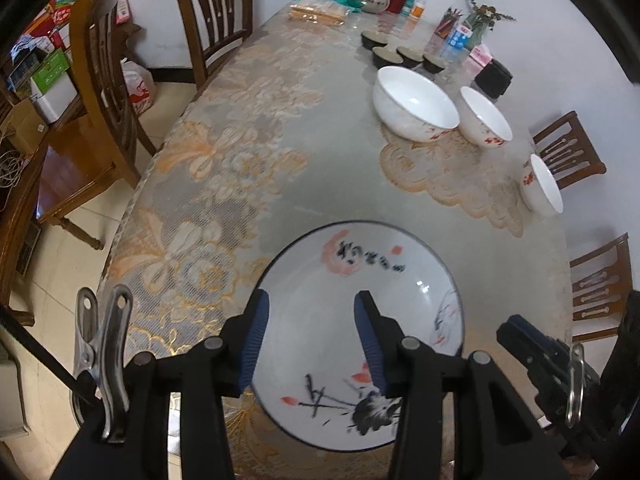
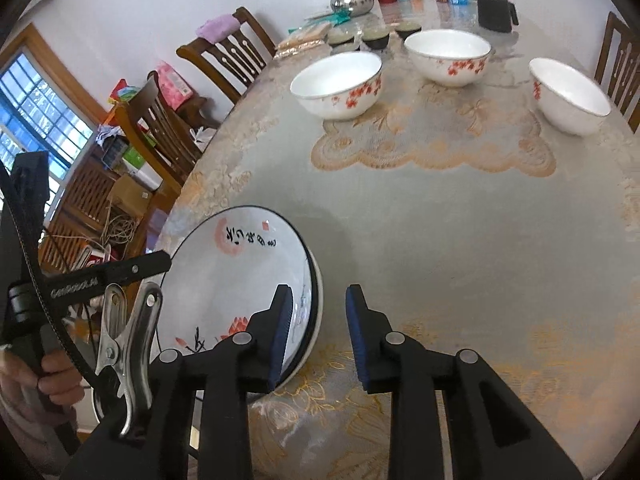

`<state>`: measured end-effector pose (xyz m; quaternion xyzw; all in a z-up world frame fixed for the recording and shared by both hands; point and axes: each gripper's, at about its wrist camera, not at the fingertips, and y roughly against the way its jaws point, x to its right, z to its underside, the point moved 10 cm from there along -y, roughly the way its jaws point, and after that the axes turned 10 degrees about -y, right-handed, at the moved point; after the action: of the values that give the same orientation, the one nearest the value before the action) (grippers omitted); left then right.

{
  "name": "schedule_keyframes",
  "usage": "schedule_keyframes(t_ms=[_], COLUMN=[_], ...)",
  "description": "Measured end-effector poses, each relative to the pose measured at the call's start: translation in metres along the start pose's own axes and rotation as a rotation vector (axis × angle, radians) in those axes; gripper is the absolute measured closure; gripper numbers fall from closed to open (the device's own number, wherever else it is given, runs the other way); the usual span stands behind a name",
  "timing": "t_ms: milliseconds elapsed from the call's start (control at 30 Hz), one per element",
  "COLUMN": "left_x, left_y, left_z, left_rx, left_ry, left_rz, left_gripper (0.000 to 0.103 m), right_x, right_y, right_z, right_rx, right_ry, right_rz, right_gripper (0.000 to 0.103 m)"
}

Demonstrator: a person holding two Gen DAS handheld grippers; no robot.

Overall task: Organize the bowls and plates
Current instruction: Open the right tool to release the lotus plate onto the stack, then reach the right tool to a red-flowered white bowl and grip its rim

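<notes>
The painted plate (image 1: 352, 320) lies at the near edge of the tabletop (image 1: 312, 168), at six o'clock from the three white bowls (image 2: 338, 82). The left gripper (image 1: 310, 334) hangs above it, jaws apart and pressing nothing. The right gripper (image 2: 318, 336) stands parted over the plate's three o'clock rim, gripping nothing.

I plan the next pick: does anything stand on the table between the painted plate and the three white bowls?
Nothing visible: only bare tablecloth lies between the painted plate and the three white bowls.
</notes>
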<state>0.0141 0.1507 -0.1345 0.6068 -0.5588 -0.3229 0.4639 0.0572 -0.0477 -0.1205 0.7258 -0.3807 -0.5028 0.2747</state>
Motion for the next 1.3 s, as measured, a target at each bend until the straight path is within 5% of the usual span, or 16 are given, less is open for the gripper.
schedule_keyframes(t_ms=[567, 1300], left_x=[0.057, 0.068], left_y=[-0.006, -0.040], left_z=[-0.048, -0.139], left_rx=[0.023, 0.048], left_ry=[-0.013, 0.028], left_rz=[0.011, -0.125], left_gripper=[0.057, 0.057], right_x=[0.059, 0.052], right_y=[0.045, -0.016], right_z=[-0.045, -0.136], right_rx=[0.035, -0.068], right_ry=[-0.041, 0.065], right_rz=[0.002, -0.130], right_gripper=[0.072, 0.072])
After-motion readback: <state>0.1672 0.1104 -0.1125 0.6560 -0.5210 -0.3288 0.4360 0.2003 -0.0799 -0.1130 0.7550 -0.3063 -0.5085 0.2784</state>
